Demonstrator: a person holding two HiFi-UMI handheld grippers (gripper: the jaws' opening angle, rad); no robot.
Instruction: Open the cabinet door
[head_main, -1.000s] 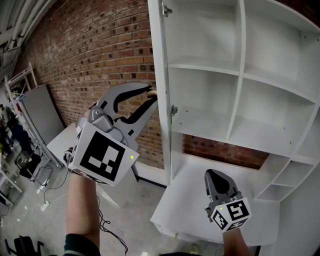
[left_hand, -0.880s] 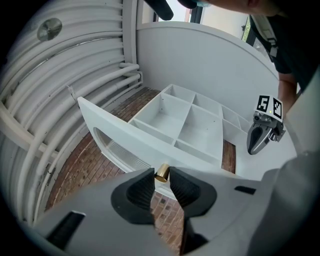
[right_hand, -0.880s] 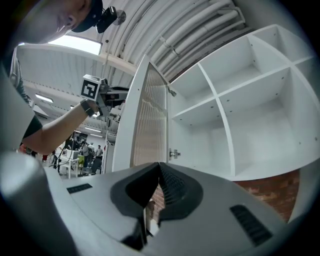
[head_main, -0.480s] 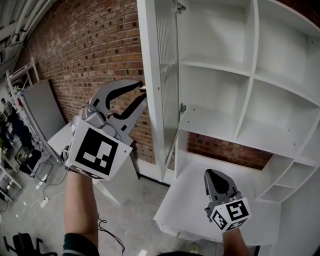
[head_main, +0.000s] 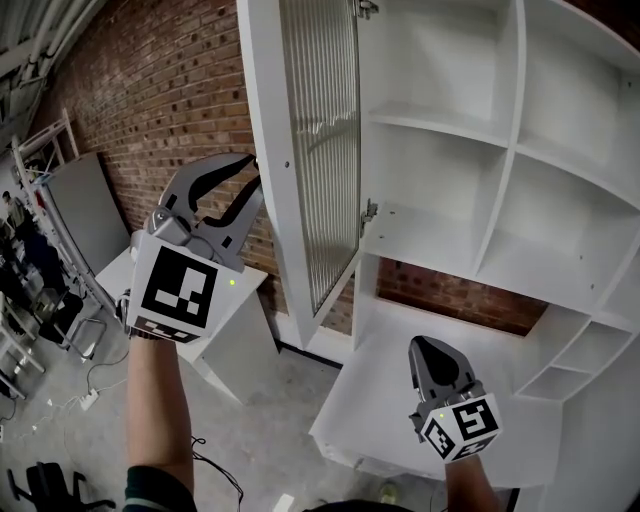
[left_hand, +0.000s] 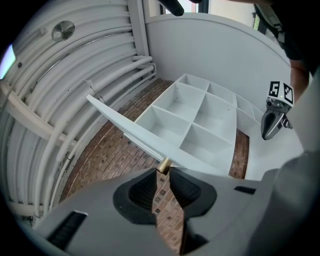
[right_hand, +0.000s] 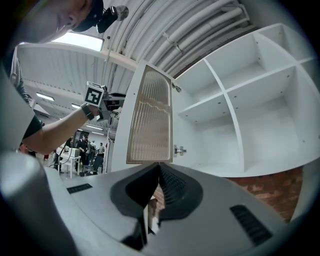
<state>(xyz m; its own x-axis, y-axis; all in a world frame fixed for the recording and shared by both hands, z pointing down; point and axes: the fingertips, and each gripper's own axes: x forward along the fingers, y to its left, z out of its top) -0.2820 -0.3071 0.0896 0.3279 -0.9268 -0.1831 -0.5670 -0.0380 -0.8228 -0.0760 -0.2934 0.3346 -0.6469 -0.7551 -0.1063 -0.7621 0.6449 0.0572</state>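
Observation:
The white cabinet (head_main: 450, 130) stands with its ribbed-glass door (head_main: 318, 150) swung well out to the left, and its bare shelves show. In the head view my left gripper (head_main: 255, 185) reaches up to the door's free edge. In the left gripper view its jaws (left_hand: 162, 170) are shut on the small brass knob (left_hand: 163, 164), with the door's edge (left_hand: 130, 131) running away behind it. My right gripper (head_main: 432, 348) hangs low at the right with its jaws together and holds nothing. From the right gripper view (right_hand: 159, 167) the door (right_hand: 150, 120) is seen face on.
A brick wall (head_main: 170, 90) runs behind and left of the cabinet. A low white unit (head_main: 240, 320) stands under my left arm, and a white counter (head_main: 390, 400) lies beneath the shelves. A grey panel (head_main: 85, 220) and cables on the floor are at the far left.
The door has swung further open to the left, from nearly edge-on to showing its glass panel. My left gripper moved left with the knob. The right gripper stayed put.

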